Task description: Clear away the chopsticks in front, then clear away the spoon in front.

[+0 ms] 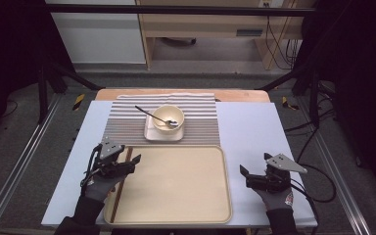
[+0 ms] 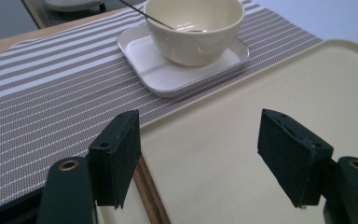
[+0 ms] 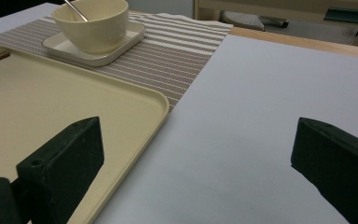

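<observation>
A cream tray [image 1: 181,183] lies at the front middle of the white table. A pair of brown chopsticks [image 1: 122,182] lies along the tray's left side. My left gripper [image 1: 130,164] hovers just above them with its jaws wide apart and nothing between the pads; in the left gripper view the chopsticks [image 2: 151,198] run below the left pad. Behind the tray, a cream bowl [image 1: 168,117] with a spoon [image 1: 149,113] in it stands on a square white plate [image 1: 152,133]. My right gripper [image 1: 246,176] rests open and empty over the bare table, right of the tray.
A striped grey placemat [image 1: 122,127] lies under the plate and reaches the tray's far edge. The white table cover [image 1: 254,127] spreads to both sides. Beyond the table are a metal frame, cables and a wooden desk.
</observation>
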Demonstrator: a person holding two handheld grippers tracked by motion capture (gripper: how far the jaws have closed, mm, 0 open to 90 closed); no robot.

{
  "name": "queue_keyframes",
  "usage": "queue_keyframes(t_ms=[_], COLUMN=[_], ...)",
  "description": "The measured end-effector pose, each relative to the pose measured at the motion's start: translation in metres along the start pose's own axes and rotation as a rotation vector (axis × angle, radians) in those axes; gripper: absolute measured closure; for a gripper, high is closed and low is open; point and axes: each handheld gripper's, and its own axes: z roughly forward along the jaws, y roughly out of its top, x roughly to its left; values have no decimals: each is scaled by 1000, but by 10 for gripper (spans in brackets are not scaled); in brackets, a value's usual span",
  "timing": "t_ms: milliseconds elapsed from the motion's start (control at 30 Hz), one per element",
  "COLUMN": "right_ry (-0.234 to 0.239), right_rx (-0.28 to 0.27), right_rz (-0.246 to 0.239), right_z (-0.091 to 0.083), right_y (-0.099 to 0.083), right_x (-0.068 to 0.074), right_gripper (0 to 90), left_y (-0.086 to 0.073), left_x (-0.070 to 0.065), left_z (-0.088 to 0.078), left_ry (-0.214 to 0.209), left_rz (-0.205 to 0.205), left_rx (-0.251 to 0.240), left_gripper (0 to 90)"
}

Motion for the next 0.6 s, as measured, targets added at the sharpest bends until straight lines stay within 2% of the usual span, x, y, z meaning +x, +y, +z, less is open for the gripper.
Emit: queue_keyframes(t_ms=[100,267,600], right_ry=[-1,-5,-2], right_rx=[-2,-3,-13], right_rz=[0,4,5], right_z=[0,-1,-2], right_y=[0,0,1], right_x=[-1,-1,-1], right_gripper=[28,28,28], left_y=[9,26,48], left_x=[2,2,3], left_z=[-1,-3,23], left_ry=[-2,11,19], left_rz=[-15,-5,12], left_rx=[-33,-93,-97], left_gripper=[291,293,295])
